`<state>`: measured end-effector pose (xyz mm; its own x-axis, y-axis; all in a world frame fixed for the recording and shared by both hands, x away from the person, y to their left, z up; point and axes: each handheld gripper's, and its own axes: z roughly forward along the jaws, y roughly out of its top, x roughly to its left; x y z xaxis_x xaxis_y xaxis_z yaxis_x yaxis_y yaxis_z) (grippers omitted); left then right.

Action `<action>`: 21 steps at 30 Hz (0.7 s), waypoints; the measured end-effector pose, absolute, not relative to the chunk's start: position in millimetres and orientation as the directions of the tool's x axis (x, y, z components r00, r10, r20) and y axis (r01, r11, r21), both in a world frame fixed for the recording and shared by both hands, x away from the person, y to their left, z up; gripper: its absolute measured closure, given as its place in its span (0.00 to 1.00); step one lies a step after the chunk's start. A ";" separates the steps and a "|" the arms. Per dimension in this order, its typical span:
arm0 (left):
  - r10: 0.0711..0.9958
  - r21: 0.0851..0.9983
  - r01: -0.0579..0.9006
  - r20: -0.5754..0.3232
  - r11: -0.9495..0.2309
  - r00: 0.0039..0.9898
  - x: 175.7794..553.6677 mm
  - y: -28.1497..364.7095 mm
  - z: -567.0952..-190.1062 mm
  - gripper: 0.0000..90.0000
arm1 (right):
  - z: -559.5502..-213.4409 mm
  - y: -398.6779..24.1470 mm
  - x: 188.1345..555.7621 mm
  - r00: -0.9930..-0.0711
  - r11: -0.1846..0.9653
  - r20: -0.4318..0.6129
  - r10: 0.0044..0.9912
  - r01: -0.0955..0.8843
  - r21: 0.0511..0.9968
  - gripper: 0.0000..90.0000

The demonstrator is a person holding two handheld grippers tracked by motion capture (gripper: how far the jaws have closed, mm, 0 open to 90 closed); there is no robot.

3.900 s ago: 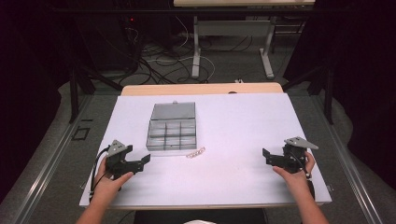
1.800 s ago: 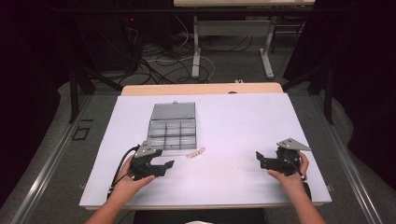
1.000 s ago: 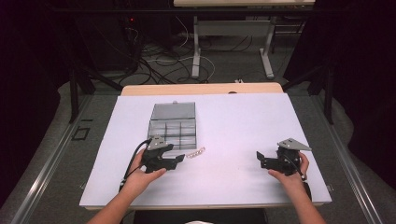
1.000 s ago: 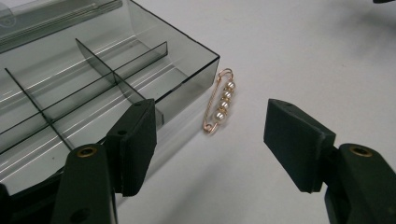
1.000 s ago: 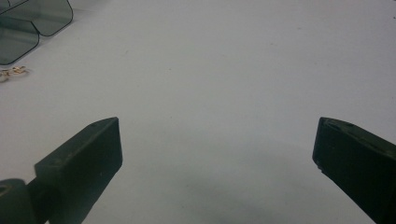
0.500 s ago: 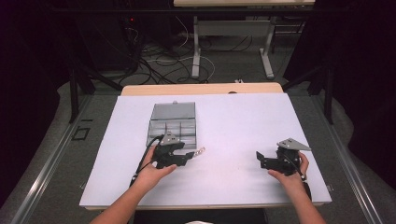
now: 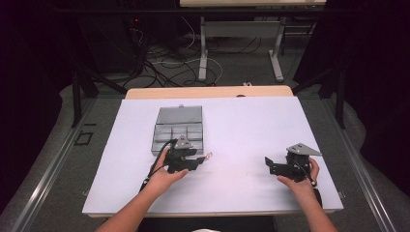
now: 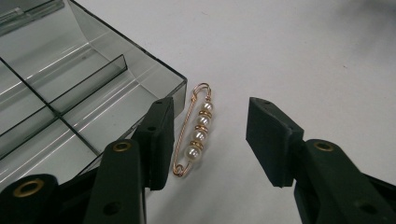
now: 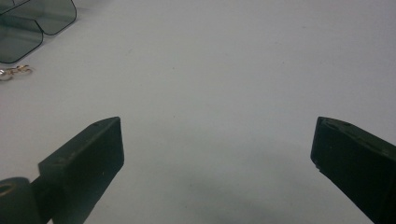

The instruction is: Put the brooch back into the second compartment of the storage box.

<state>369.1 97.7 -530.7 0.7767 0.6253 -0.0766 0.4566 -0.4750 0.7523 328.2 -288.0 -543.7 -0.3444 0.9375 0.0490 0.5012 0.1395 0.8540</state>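
Pearl brooch pin [image 8: 194, 133] is seen lying flat on the white table [image 7: 251, 125], just beside the near corner of the clear grey compartment box [image 8: 70, 98]; whether wire and box wall actually touch cannot be told from the left gripper view.

Left gripper [image 8: 208, 140]: jaws have just been closing and stand partly open astride the pin. Nothing is gripped yet; the pin sits close against the box-side pad, the other pad well off it.

Risks, as judged:
- The box-side jaw is hard by the box corner. If closed as placed, the corner may be caught or the box nudged, and the pin shoved along with it.
- The pin is thin, flat wire with round beads. Pads may ride over it, or the beads may roll and the pin may skid out sideways.
- Off-centre placement means the far pad would sweep the pin before any pinch is made.
- If it is pinched at the clasp, the pin may be sprung open.

Pose: in the high view the left gripper [image 7: 186, 159] is held low over the table by the left hand [image 7: 167, 176], pointed toward the table's right. The right gripper [image 7: 285, 166] is held near the table's right edge, jaws wide and empty, well apart from the pin.
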 end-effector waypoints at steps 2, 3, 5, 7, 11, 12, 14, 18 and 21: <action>0.630 0.744 0.469 -0.084 -0.476 0.772 369.8 96.3 -531.3 0.60 | -543.8 -288.4 328.4 -0.348 0.137 0.054 0.936 0.501 0.854 0.03; 0.633 0.744 0.473 -0.089 -0.471 0.769 370.3 95.4 -532.0 0.61 | -543.8 -288.6 328.4 -0.348 0.136 0.057 0.936 0.503 0.854 0.03; 0.630 0.731 0.480 -0.089 -0.484 0.771 371.6 94.3 -532.6 0.63 | -543.9 -289.2 328.5 -0.351 0.139 0.054 0.935 0.502 0.854 0.03; 0.632 0.719 0.485 -0.082 -0.498 0.771 373.5 91.2 -534.6 0.65 | -544.0 -289.1 328.6 -0.350 0.138 0.055 0.935 0.503 0.853 0.03; 0.633 0.706 0.489 -0.076 -0.512 0.771 374.8 87.9 -536.6 0.66 | -544.1 -288.6 328.4 -0.352 0.137 0.059 0.934 0.507 0.851 0.03; 0.632 0.705 0.489 -0.075 -0.514 0.771 375.4 87.1 -537.4 0.67 | -544.2 -288.7 328.4 -0.352 0.137 0.060 0.934 0.507 0.851 0.03; 0.631 0.696 0.495 -0.077 -0.520 0.772 376.7 85.8 -538.7 0.67 | -544.2 -289.0 328.5 -0.352 0.138 0.058 0.934 0.507 0.851 0.03; 0.633 0.671 0.511 -0.081 -0.537 0.770 379.5 84.4 -541.1 0.70 | -544.1 -289.5 328.1 -0.349 0.131 0.065 0.935 0.510 0.850 0.03; 0.637 0.663 0.518 -0.079 -0.541 0.766 381.0 82.6 -543.0 0.71 | -544.3 -289.8 328.5 -0.352 0.137 0.061 0.934 0.508 0.850 0.03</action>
